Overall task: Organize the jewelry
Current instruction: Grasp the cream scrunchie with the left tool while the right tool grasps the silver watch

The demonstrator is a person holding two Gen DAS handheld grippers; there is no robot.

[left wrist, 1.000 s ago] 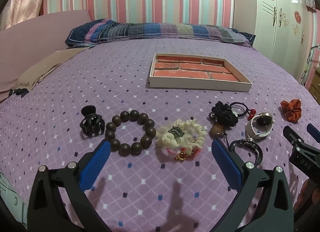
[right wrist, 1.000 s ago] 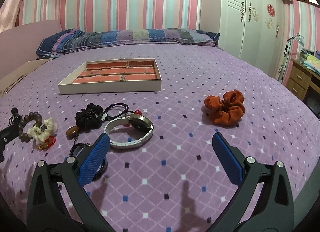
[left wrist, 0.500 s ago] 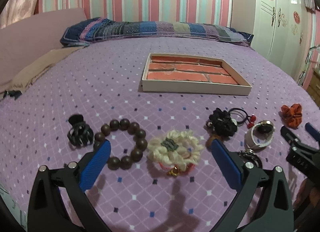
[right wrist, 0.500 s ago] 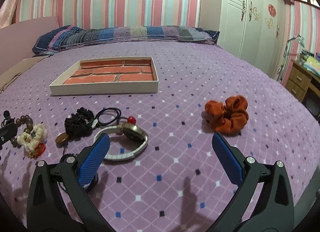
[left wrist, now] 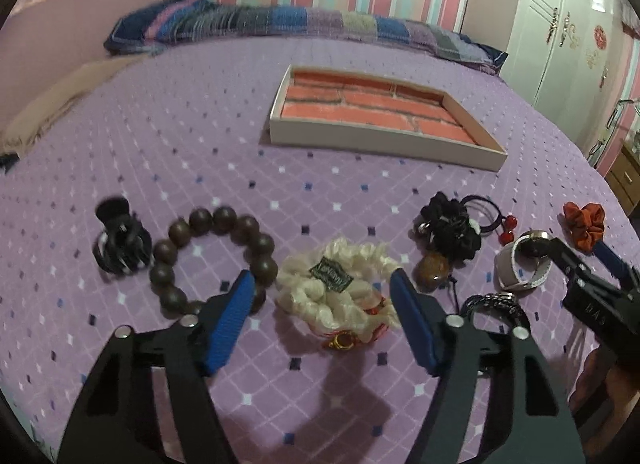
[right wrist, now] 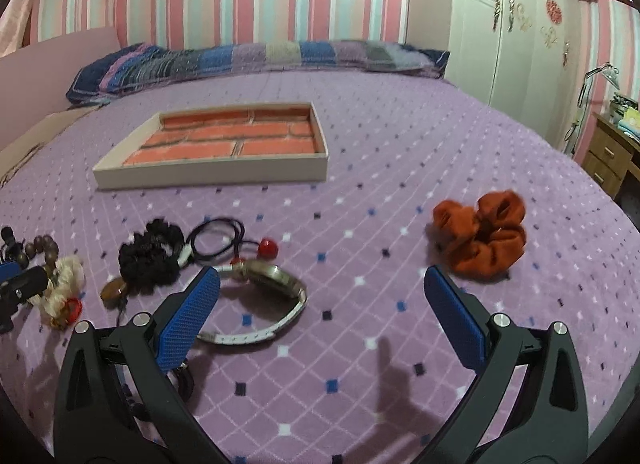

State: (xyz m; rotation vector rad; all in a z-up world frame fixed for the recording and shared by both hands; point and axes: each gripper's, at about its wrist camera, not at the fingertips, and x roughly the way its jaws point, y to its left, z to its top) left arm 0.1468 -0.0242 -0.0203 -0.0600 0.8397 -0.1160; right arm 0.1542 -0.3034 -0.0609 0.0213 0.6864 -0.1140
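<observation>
A cream scrunchie [left wrist: 340, 292] with a red-and-gold charm lies on the purple bed. My left gripper [left wrist: 322, 284] straddles it, jaws closing; the scrunchie sits between the blue pads, which stand apart from it. Left of it lie a dark bead bracelet [left wrist: 212, 256] and a black claw clip [left wrist: 120, 244]. My right gripper [right wrist: 320, 280] stands open above the bed between a silver watch [right wrist: 272, 296] and an orange scrunchie [right wrist: 480, 236]. The brick-patterned tray [left wrist: 360, 140] sits farther back.
A black scrunchie [left wrist: 452, 228], a brown pendant [left wrist: 434, 268], a black hair tie with red beads [right wrist: 224, 240] and a dark bangle [left wrist: 496, 304] crowd the space between the grippers. A striped pillow [right wrist: 256, 60] lies at the head. A wardrobe [right wrist: 520, 24] and a desk [right wrist: 612, 152] stand right.
My left gripper has moved forward and down over the cream scrunchie and its jaws have narrowed. My right gripper has moved closer to the watch and stays wide.
</observation>
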